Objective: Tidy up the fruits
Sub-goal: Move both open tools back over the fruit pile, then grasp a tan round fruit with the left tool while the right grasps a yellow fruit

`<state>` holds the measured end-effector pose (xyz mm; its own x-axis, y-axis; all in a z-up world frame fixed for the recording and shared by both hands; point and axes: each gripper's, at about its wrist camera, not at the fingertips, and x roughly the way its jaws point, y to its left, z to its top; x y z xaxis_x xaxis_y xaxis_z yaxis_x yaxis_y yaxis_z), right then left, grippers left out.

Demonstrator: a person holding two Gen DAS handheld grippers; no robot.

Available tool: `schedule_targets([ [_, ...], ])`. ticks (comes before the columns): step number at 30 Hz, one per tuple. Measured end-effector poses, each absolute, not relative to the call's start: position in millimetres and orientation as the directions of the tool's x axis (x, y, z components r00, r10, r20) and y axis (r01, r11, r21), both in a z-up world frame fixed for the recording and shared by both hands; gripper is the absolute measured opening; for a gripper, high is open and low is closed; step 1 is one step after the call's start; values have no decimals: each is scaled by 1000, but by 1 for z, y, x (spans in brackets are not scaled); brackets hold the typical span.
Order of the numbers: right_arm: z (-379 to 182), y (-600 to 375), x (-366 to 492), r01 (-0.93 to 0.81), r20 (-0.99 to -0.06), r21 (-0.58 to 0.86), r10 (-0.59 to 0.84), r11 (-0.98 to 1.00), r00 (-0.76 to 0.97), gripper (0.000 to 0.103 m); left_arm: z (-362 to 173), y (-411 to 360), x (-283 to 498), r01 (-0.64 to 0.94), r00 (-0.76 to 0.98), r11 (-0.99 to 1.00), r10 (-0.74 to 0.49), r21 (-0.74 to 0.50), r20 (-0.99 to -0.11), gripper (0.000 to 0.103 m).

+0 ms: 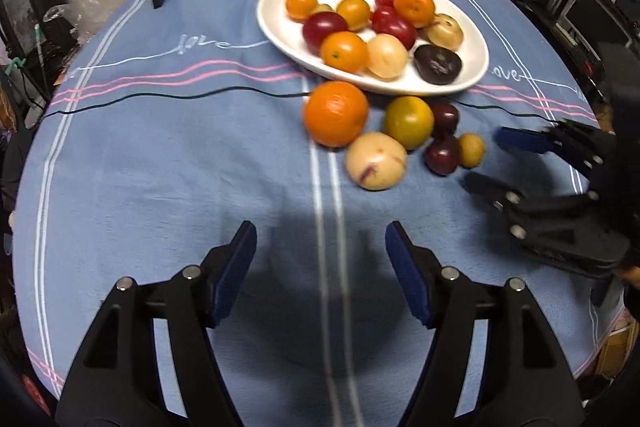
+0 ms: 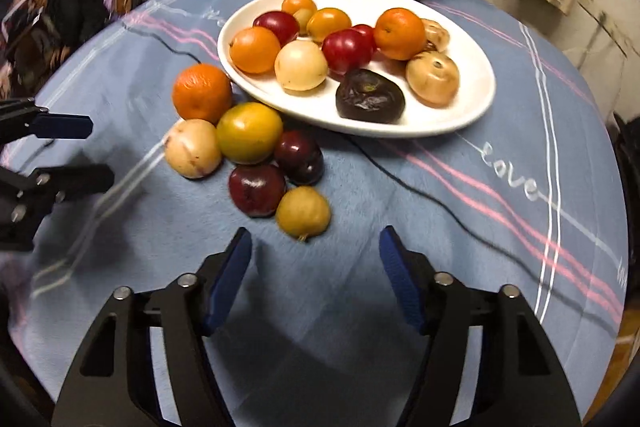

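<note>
The left gripper (image 1: 320, 263) hangs over bare blue cloth with its jaws apart and nothing between them; the right gripper (image 2: 316, 259) is likewise parted and empty, its tips just short of the nearest fruit. In the right wrist view the left tool comes in from the left edge, near the loose pile.

Six fruits lie on the tablecloth (image 1: 160, 167) in a tight cluster just in front of the white plate (image 2: 472, 107). From left to right in the right wrist view: a pale cream fruit (image 2: 193, 149) with a large orange (image 2: 202, 93) behind it against the plate's rim, then a yellow-green fruit (image 2: 249, 133), two dark red plums (image 2: 257, 190) (image 2: 299, 157) touching each other, and nearest the right tool a small tan fruit (image 2: 303, 213).

The plate, farther back, already carries about a dozen pieces: oranges, red plums, pale round fruits and one dark wrinkled fruit (image 2: 370, 101) near its front edge.

The job looks more than half done if the plate is the goal; the six loose fruits remain. The small tan fruit seems the right tool's likeliest pick, the cream one the left's.
</note>
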<state>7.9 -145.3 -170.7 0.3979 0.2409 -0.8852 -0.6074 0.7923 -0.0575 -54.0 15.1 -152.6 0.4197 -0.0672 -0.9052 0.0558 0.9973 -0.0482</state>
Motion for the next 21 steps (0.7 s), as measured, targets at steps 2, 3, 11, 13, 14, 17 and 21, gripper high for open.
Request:
schedule_targets([
  [2,-172,-143,10,-634,-892,-53,249,771,377,33,-155,9,-50,55,420,997,-65,-46,-905,69],
  [3,-170,-143,12,-641,-898,-35,257,767,356,28,-156,7,-47,56,417,997,-72,-54,-906,69],
  [11,-149,-169,7,-591,-876,88,345,802,336,28,-160,-10,-21,38,430,997,-72,-62,-900,69],
  [13,-150,-171,6,-582,-875,105,353,807,332,28,-165,-12,-13,25,423,998,-68,-63,-903,69],
  [14,-151,-173,5,-577,-875,114,357,809,328,28,-167,-13,-10,19,420,998,-65,-62,-905,68],
  [17,-155,-172,5,-576,-876,124,361,808,319,28,-173,-16,-2,13,415,998,-54,-54,-908,66],
  [21,-159,-171,7,-572,-877,143,372,808,305,28,-177,-21,2,28,406,998,-69,-63,-911,43],
])
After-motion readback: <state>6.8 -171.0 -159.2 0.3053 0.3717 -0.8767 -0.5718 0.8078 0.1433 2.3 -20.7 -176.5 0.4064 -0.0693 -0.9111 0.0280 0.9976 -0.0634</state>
